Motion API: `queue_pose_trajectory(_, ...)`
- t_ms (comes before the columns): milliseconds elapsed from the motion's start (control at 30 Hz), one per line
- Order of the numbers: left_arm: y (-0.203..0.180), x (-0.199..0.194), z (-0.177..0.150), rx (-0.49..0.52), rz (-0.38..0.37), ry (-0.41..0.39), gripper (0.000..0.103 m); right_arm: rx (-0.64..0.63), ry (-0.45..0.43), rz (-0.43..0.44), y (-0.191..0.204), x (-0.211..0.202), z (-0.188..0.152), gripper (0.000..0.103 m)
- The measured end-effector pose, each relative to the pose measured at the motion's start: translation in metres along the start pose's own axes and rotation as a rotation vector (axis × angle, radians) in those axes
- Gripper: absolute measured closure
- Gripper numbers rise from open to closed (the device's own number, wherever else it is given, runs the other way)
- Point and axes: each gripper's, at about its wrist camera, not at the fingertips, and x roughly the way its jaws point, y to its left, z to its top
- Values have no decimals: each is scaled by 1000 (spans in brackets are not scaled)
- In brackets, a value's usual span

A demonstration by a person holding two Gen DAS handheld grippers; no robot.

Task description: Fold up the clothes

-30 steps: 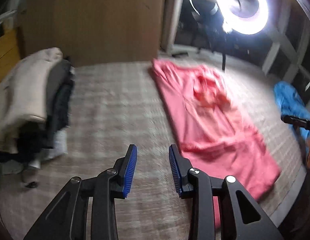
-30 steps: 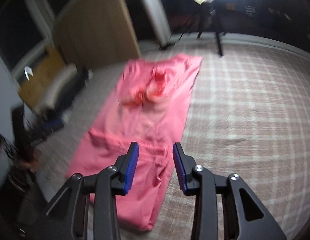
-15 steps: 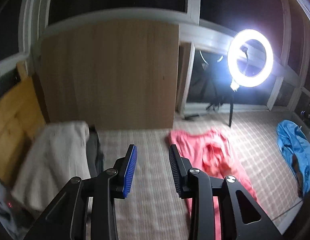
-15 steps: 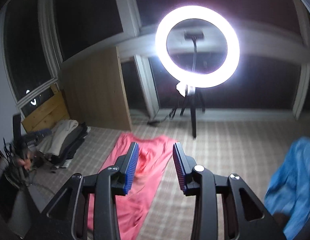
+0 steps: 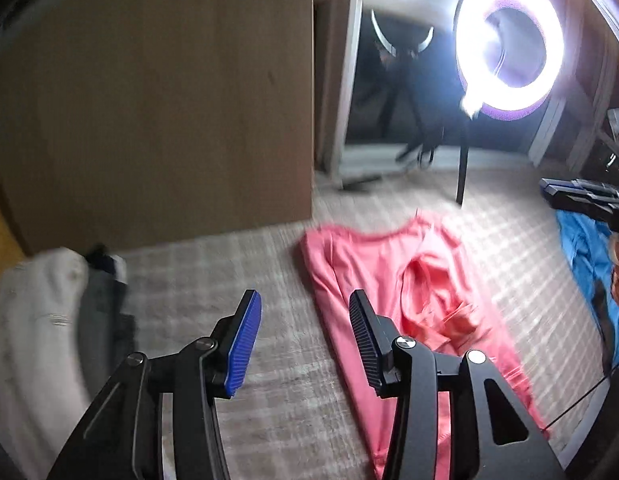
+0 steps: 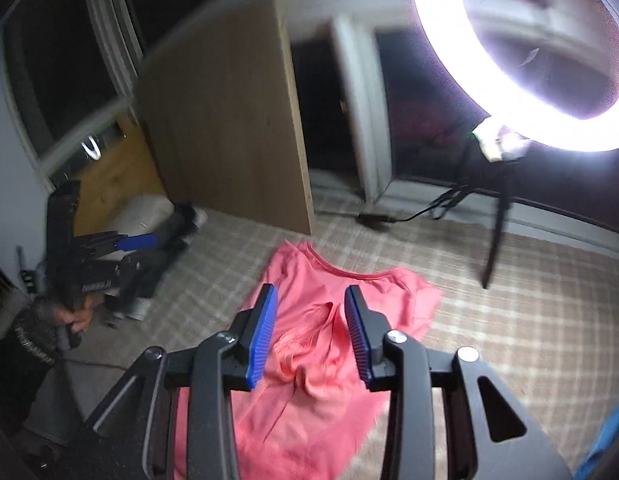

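Observation:
A pink garment [image 5: 429, 280] lies spread on the checked mat [image 5: 269, 264], with its middle bunched into a fold. My left gripper [image 5: 304, 300] hangs above the mat by the garment's left edge; its jaws are opening and nothing is between them. In the right wrist view the garment [image 6: 301, 432] lies below my right gripper [image 6: 311, 292], whose jaws are closing on nothing, well above the cloth. Each view also catches the other tool: the right gripper [image 5: 581, 196] at the far right edge, the left gripper [image 6: 137, 242] at the left in a gloved hand.
A blue garment [image 5: 581, 248] lies right of the pink one. A pile of white and dark clothes [image 5: 37, 320] sits at the left by a wooden panel [image 5: 149, 100]. A lit ring light [image 6: 529, 60] stands on a tripod [image 6: 493, 248] at the mat's far edge.
Both views swung up toward the windows and ring light, then partly back down onto the pink garment. The left jaws stand wider than before. Nothing was taken hold of.

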Motion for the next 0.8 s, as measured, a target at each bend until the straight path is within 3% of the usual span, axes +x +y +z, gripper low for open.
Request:
queue_pose_trajectory(100, 8, 52, 3, -18, -56, 59, 59, 19, 49, -23, -6, 44, 3, 86)
queue_pose_trajectory(167, 9, 77, 8, -22, -76, 82, 59, 27, 61, -56, -17, 64, 1, 81)
queue_pose_trajectory(367, 9, 151, 27, 3, -134, 152, 59, 98, 150, -167, -98, 98, -29, 76)
queue_pose_trajectory(533, 5, 184, 32, 41, -128, 181, 59, 152, 188, -170, -152, 124, -44, 70)
queue_pose_trajectory(800, -4, 201, 47, 93, -122, 178, 56, 104, 175, -73, -164, 156, -31, 66)
